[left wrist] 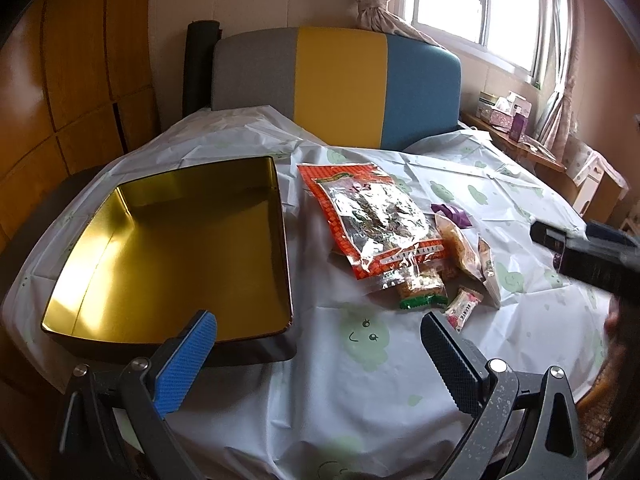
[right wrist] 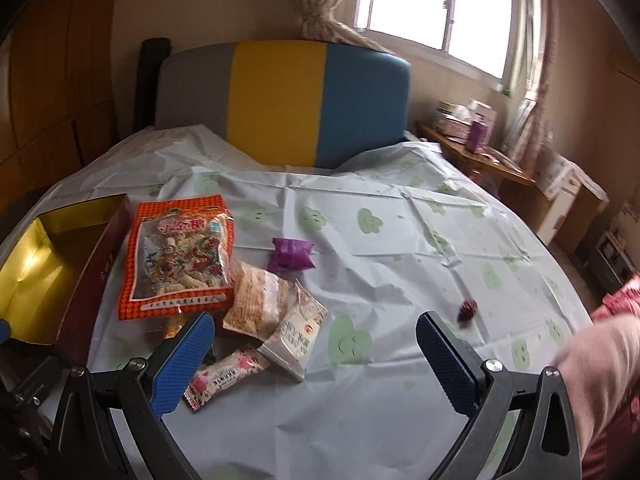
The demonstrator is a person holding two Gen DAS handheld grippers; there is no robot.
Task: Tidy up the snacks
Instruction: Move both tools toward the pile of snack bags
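Blue ribbed pads line the spread, empty jaws of the right gripper [right wrist: 316,344], which hovers low in the right wrist frame above the pale plastic tablecloth [right wrist: 400,264]. Just beyond its left finger lies the pink-and-white snack bar [right wrist: 226,376], long axis running from lower left toward upper right. Touching it at centre sit a white sachet [right wrist: 296,336] and a clear pack of crackers [right wrist: 256,304], overlapped in a loose heap, probably tipped out together. The large orange bag [right wrist: 178,260] lies flat, its long axis running up the frame, header edge pointing away from the camera. A purple sweet [right wrist: 291,255] and a small dark red sweet [right wrist: 468,308] lie apart to the right. In the left wrist frame, the left gripper [left wrist: 320,340] is likewise wide apart and empty, near the gold-lined tin [left wrist: 168,248] at left. The tin stands open-side up just beside the heap, evidently the intended container; nothing lies in it yet.
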